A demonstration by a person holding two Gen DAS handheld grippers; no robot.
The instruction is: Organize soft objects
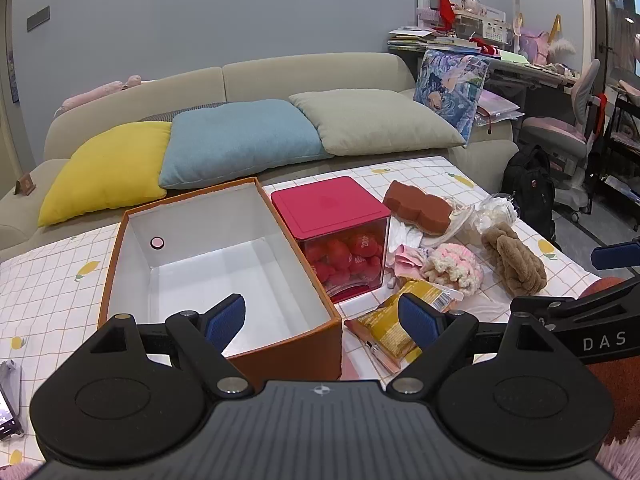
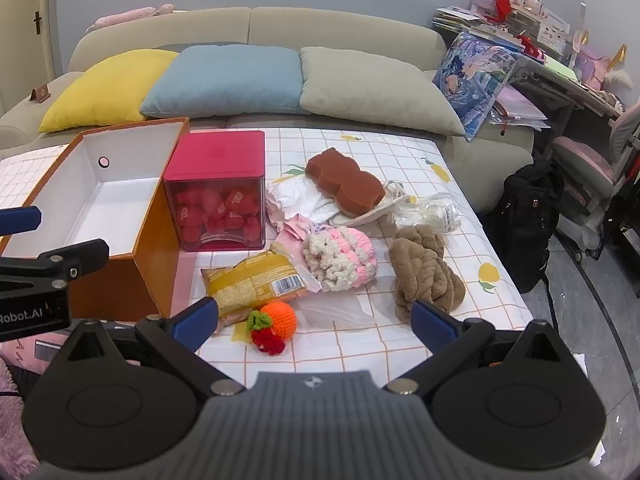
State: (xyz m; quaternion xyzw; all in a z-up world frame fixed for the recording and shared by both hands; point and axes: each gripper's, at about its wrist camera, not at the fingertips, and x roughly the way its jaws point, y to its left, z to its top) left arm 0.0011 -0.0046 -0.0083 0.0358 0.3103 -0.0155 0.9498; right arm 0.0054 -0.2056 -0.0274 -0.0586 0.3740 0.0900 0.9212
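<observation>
Both claws spread wide and empty: left claw [image 1: 322, 322] hovering over the near end of the orange box [image 1: 280, 354], right claw [image 2: 316, 318] poised above the bench [image 2: 400, 344] just short of the soft pile; nothing inside the box yet apart from bare white walls.

Soft things scattered to the right of the box, all on the checked cloth: crocheted orange fruit [image 2: 276, 322] nearest the right claw, between its fingers in view; yellow snack packet [image 2: 252, 286] just behind, touching the fruit; pink-and-cream knit piece [image 2: 340, 258] beyond; brown plush twist [image 2: 424, 272] to the right; rust-coloured sponge [image 2: 342, 182] farther back on white cloth; red-lidded clear cube [image 2: 218, 192] of red plush pieces tight against the box's right wall.

Likely step in hand: first pick, probably the crocheted fruit. To do well: lower straight over the round body, not the green-and-red trim; keep the packet's edge out of the pinch; squeeze gently, since yarn compresses and can slip; lift clear before swinging left; cross above the box's near corner rather than through it; keep the left claw out of the drop path or ready to steady the box wall.
</observation>
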